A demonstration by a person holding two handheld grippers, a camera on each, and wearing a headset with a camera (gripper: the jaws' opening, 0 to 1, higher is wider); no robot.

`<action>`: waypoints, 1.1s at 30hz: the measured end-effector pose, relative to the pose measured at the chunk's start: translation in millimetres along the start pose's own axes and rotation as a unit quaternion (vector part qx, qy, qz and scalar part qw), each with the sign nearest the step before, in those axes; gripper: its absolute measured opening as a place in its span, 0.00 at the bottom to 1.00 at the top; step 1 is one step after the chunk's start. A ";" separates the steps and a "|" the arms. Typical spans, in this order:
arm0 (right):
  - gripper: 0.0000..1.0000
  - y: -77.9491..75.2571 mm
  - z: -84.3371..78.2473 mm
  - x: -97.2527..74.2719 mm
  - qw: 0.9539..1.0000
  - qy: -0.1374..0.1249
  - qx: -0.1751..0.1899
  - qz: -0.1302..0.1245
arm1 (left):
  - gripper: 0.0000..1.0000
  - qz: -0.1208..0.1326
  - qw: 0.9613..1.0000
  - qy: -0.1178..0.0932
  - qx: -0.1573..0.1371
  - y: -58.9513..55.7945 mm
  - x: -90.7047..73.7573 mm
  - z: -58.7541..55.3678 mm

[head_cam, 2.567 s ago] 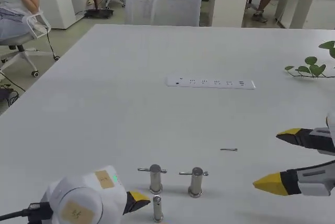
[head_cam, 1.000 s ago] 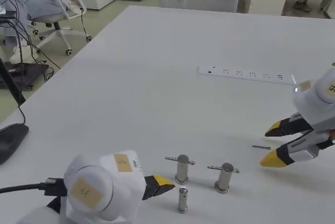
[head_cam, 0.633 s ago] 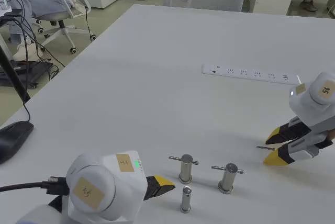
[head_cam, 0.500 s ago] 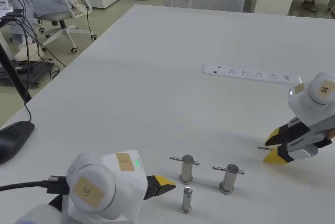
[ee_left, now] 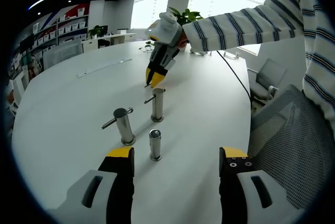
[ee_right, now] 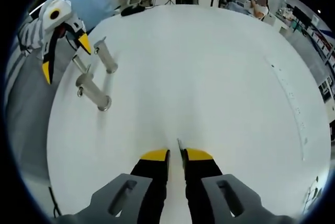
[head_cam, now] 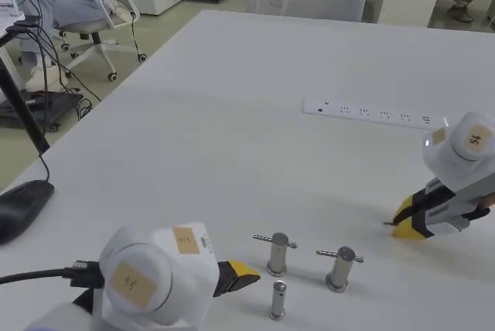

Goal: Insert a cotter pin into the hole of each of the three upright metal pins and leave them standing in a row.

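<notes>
Well right of the bare metal pin [head_cam: 278, 298], my right gripper [head_cam: 404, 220] pinches the cotter pin [ee_right: 180, 148] in its fingers, low over the table [head_cam: 232, 138]; my left gripper [ee_left: 177, 153] hangs just beside that pin, fingers wide.

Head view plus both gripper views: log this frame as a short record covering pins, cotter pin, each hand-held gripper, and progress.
pins: three, all upright on the table
fitted: rear-left pin, rear-right pin
unfitted: front pin, standing nearer the person than the other two
left hand-held gripper: open, facing the front pin, not touching it
right hand-held gripper: shut on the loose cotter pin, low at the table, right of the pins
progress: two of three done
</notes>
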State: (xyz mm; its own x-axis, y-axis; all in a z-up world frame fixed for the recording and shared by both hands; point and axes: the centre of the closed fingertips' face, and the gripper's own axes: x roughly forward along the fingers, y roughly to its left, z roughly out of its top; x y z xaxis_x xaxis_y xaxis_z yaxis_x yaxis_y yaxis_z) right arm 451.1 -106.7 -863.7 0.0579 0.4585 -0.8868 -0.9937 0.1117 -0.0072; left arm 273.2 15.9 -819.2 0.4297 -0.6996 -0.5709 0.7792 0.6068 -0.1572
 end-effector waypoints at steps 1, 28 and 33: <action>0.12 0.0 -0.4 -0.1 1.000 0.001 0.000 0.000 | 0.65 0.000 1.000 0.000 0.000 0.2 -0.2 -0.2; 0.03 0.2 -4.9 -1.8 0.999 0.035 -0.032 -0.023 | 0.62 0.006 1.000 -0.002 -0.006 0.7 -3.7 -1.1; 0.02 2.8 -7.2 -3.0 0.998 0.041 -0.036 -0.021 | 0.62 0.005 1.000 -0.002 -0.010 1.1 -4.2 -1.7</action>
State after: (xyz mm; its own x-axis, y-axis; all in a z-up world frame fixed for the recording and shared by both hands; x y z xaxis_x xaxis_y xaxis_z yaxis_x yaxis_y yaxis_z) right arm 447.4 -114.1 -864.3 0.0947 0.3798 -0.9202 -0.9950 0.0642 -0.0759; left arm 271.5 20.1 -818.3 0.4391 -0.6946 -0.5699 0.7658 0.6211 -0.1669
